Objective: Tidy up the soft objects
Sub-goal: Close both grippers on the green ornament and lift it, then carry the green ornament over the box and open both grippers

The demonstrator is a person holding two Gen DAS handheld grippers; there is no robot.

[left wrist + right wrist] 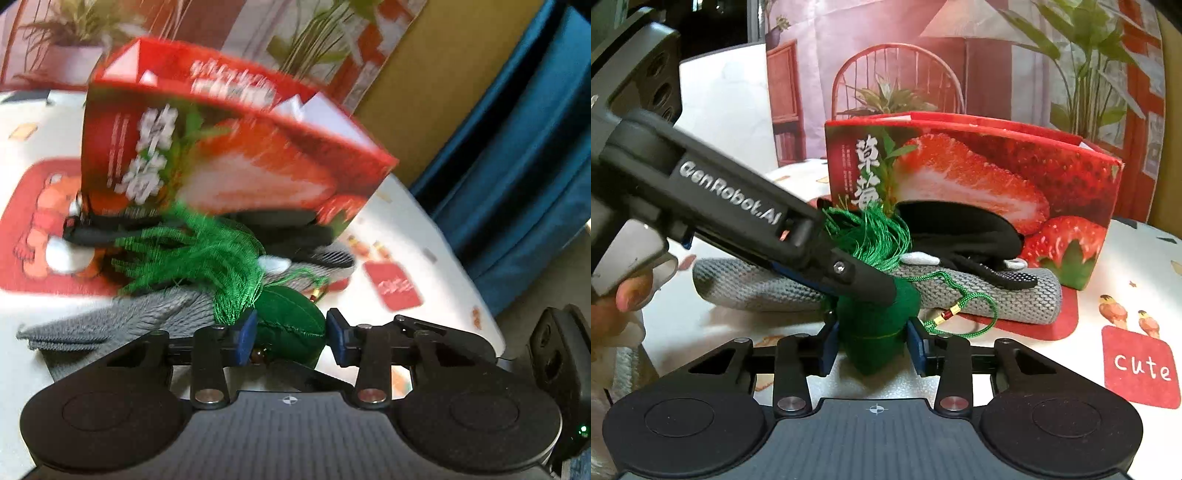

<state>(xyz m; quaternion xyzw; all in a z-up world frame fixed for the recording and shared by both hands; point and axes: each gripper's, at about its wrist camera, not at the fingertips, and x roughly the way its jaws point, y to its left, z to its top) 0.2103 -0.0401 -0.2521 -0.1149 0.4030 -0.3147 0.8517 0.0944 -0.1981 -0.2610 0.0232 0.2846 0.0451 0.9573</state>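
A green stuffed charm [291, 325] with a green tassel [207, 258] sits between the fingers of my left gripper [291, 334], which close on it. In the right wrist view the same charm [873, 343] sits between the fingers of my right gripper [873, 343], also shut on it, while the left gripper [849, 273] reaches in from the upper left onto its top. Behind lie a folded grey knit cloth [997, 295] and a black glove [964, 236].
A red strawberry box [979, 177] stands behind the cloth on a white printed tablecloth [1126, 258]. A printed backdrop [923, 55] rises behind. A blue curtain [517, 166] hangs at the right in the left wrist view.
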